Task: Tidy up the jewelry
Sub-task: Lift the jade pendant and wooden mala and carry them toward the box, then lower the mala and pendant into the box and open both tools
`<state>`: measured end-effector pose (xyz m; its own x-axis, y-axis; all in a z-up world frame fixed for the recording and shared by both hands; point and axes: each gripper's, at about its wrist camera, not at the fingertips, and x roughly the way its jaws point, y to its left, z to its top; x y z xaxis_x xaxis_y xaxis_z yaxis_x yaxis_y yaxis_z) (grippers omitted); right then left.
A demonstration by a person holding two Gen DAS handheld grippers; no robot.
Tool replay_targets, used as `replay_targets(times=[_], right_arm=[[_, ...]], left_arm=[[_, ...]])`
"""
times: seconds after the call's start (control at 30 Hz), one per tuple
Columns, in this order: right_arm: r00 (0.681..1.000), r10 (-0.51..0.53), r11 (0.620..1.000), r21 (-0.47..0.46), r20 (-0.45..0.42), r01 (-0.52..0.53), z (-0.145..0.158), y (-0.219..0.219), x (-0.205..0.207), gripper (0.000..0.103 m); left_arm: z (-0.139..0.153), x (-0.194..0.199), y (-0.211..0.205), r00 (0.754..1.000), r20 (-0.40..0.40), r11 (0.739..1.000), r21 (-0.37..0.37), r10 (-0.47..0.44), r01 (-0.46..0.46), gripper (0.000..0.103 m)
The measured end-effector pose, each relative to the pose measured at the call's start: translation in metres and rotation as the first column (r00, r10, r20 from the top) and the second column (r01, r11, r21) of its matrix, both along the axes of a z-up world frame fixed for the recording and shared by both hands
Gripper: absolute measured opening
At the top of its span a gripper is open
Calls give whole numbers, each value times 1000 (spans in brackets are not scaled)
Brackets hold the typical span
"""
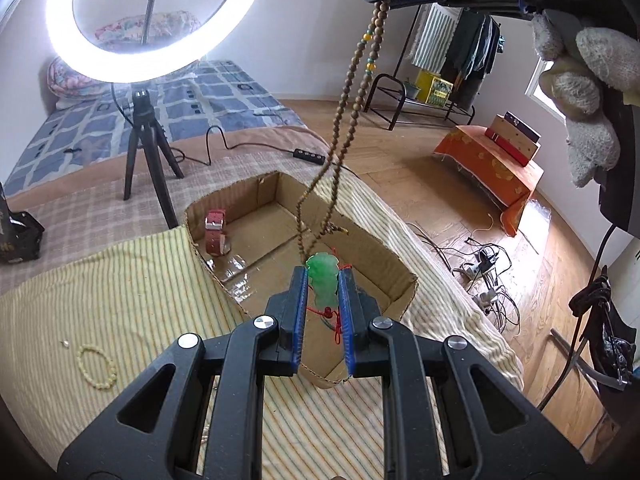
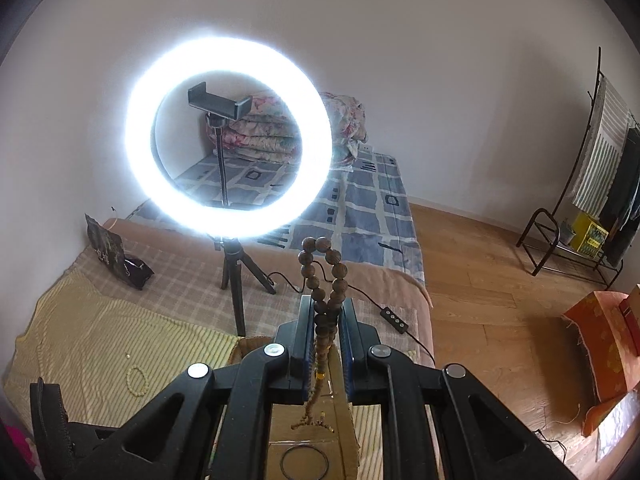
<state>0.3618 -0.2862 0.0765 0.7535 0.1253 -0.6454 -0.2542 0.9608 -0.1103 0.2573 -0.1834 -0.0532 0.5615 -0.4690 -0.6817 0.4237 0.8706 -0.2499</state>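
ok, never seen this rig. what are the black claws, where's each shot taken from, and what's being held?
No robot here: a person holds a two-finger tool in each hand, each with a fisheye camera looking along its fingers. The left wrist view shows the left tool shut on a green jade pendant over an open cardboard box holding a red-strapped watch. The right wrist view shows the right tool shut on a wooden bead necklace, whose strand hangs toward the box. Both appear to grip one piece of jewelry. A pale bead bracelet lies on the striped cloth beside a ring light.
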Motion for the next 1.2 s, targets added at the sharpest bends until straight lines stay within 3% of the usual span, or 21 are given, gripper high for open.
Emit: replay_targets(times=[0.3,0.77,1.1,1.13,1.17,1.2], right_arm=[[995,32,999,34,-90,-29,-58,-2,23,10],[971,29,992,124,-237,0,-140,-14,54,10],[955,23,986,164,-295,27,-163,-18,63,31],[955,22,986,165,-297,29,-164,-19,63,33],[954,17,986,163,-299,33,-163,-19,63,44],[955,6,987,156,-295,42,-162,-20,62,60]], left_arm=[[-40,9,-9,998,-61,1000,19,-6,7,14],[-64,19,-21,994,-109,999,24,-31,34,14],[-68,13,-28,993,-102,998,39,-52,56,14],[-68,13,-29,993,-103,998,42,-52,57,22],[-68,12,-29,993,-103,997,47,-49,54,32],[-68,12,-28,994,-100,998,48,-44,49,57]])
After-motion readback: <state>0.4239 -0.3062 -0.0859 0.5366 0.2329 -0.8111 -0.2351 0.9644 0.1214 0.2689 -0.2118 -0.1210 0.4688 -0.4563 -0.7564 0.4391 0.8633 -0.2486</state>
